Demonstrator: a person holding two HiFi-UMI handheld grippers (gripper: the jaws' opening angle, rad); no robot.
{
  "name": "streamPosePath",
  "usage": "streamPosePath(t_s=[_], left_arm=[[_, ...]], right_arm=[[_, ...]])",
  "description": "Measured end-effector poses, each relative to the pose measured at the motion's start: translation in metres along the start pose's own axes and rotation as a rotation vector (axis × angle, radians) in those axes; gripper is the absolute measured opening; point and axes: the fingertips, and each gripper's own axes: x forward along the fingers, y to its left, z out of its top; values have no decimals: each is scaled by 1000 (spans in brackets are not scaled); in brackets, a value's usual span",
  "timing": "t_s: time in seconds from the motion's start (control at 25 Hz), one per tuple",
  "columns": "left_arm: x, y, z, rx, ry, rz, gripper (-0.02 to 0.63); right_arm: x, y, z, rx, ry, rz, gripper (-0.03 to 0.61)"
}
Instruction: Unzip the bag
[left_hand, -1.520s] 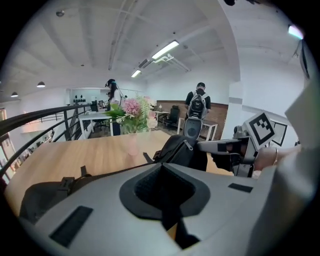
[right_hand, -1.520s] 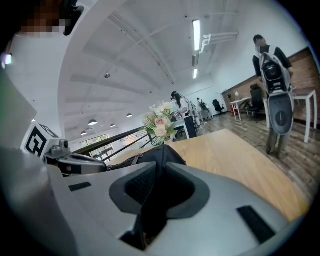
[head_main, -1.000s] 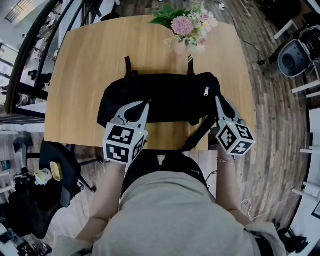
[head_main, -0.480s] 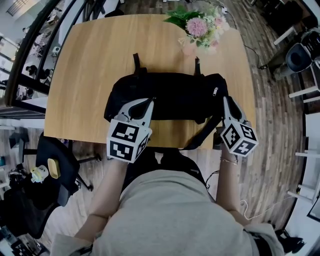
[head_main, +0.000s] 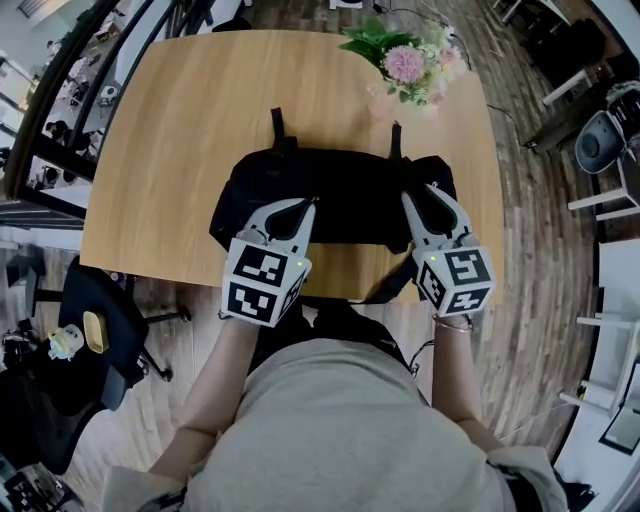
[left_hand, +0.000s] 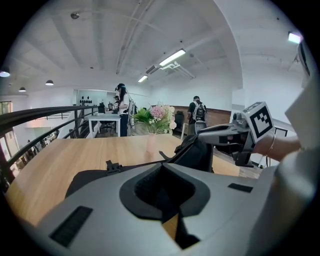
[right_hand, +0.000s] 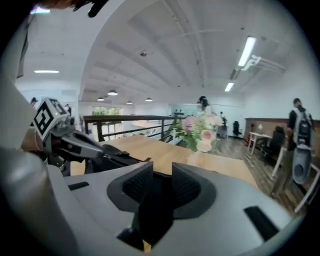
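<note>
- The black bag (head_main: 350, 195) lay left-to-right along the table's (head_main: 180, 130) near edge.
- The left gripper (head_main: 303, 206), jaws closed together, met its near-left side.
- The right gripper (head_main: 428, 192), jaws just opened wider with dark bag showing between them, sat at the right end, probably nearest the zip.

The black bag (head_main: 340, 195) lay flat across my desk (head_main: 180, 120), near its front edge. Two straps (head_main: 277, 125) pointed away from me.

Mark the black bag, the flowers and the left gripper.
black bag (head_main: 350, 195): head view, middle of its top face.
flowers (head_main: 405, 64): head view, the pink bloom.
left gripper (head_main: 306, 206): head view, between its fingertips.
</note>
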Motion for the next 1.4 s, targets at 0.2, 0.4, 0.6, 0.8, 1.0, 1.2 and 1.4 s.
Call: streamPosePath(t_s=[0.2, 0.4, 0.6, 0.8, 1.0, 1.2, 1.4], left_arm=[[-1, 1, 0, -19, -13, -6, 18], [-3, 3, -3, -59, -23, -10, 18], [-3, 5, -2, -64, -25, -8, 20], [-3, 5, -1, -66, -35, 3, 18], [-6, 7, 3, -60, -56, 26, 18], [-7, 8, 2, -63, -59, 35, 18], [-8, 9, -1, -89, -58, 22, 20]], right_arm=[[30, 64, 8, -165, 56, 215, 118], [43, 101, 14, -280, 60, 335, 132], [52, 123, 11, -419, 102, 427, 164], [62, 133, -2, -567, 157, 466, 163], [66, 135, -5, -613, 177, 471, 119], [64, 137, -9, -601, 187, 479, 51], [62, 136, -11, -560, 197, 467, 37]])
